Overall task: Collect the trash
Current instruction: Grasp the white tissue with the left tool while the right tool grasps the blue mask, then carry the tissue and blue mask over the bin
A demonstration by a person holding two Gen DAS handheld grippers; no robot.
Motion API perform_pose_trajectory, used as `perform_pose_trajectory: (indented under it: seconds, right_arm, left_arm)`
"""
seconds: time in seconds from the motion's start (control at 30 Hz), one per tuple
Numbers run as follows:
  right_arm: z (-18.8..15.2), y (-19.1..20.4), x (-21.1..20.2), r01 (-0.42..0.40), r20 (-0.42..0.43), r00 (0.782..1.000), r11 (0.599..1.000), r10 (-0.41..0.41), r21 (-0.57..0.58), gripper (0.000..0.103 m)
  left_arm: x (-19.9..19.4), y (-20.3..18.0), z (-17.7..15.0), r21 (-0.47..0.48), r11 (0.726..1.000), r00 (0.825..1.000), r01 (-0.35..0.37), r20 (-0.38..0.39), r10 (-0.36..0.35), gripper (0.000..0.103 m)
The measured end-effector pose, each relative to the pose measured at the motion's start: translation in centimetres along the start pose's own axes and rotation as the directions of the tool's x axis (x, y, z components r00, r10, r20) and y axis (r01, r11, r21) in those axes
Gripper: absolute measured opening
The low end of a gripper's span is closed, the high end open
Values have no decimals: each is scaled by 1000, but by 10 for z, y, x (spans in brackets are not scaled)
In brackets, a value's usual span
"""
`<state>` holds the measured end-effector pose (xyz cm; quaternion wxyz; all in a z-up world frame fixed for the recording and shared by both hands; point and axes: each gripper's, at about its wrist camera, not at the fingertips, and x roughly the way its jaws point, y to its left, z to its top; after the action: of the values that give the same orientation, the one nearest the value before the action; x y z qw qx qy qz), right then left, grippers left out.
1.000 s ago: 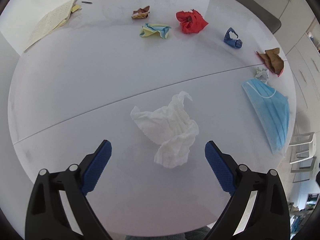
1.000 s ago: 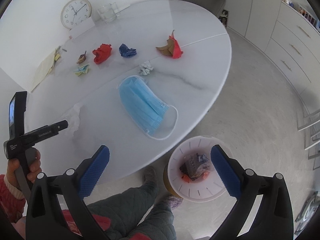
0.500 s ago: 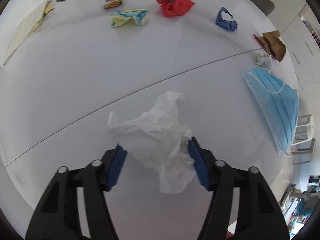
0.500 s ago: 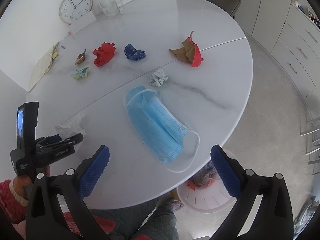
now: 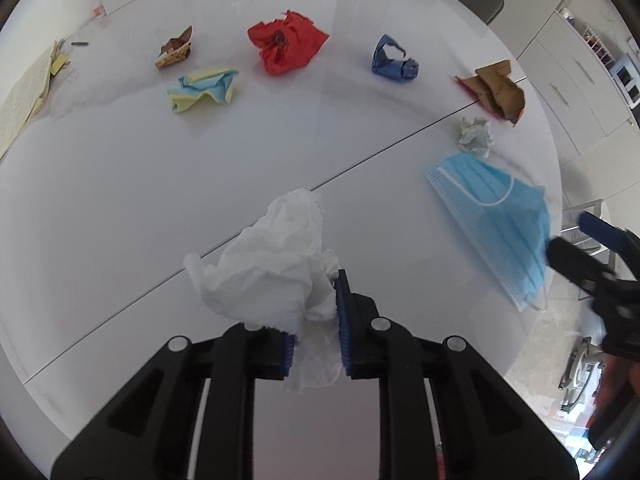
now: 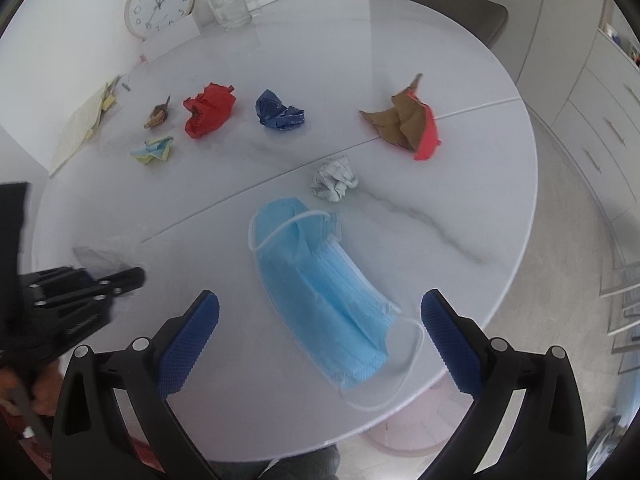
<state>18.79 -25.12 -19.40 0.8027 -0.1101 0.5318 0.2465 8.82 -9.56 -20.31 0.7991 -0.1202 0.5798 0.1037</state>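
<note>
Left gripper is clamped on the white tissue, pads pinching its near end w/ most of the wad bulging out ahead and to the left. Tissue sits at the near part of the white surface, right by the seam line.

Risks: grip is only on a thin loose fold, so the tissue could tear or slip out on the lift, esp. if pulled fast. Loose tail hanging under the pads might drag or snag.

Right gripper has its jaws spread wide, nothing between the pads; it hovers over the blue face mask, which lies flat near the surface edge. Mask is thin and flat, so pads may skate over it or catch just the ear loop; a push could shove it off the edge.

Pose: both grippers point steeply down at the surface, left one low at the tissue, right one a bit higher above the mask. Other scraps, e.g. red paper, blue wad, brown piece, lie well apart, further back.
</note>
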Motion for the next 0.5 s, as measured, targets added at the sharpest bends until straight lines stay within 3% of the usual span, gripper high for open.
perform_pose_trajectory:
  seconds: [0.13,0.2,0.27,0.5]
  right_arm:
    - [8,7,28,-3,-43,999,1000,2,-29,77]
    - [7,7,39,-32,-73,997,999,30,-25,45]
    - [5,4,39,-56,-78,995,998,56,-7,26]
    - [-17,-21,-11,-101,-5,995,992,102,79,21]
  left_arm:
    - [-13,-4,0,28,1000,1000,1,16,-2,18]
    - [-15,-4,4,37,999,1000,1,28,-2,18]
    - [-16,-5,6,49,999,1000,3,27,-4,18]
    - [-28,-39,4,126,991,998,39,36,-43,18]
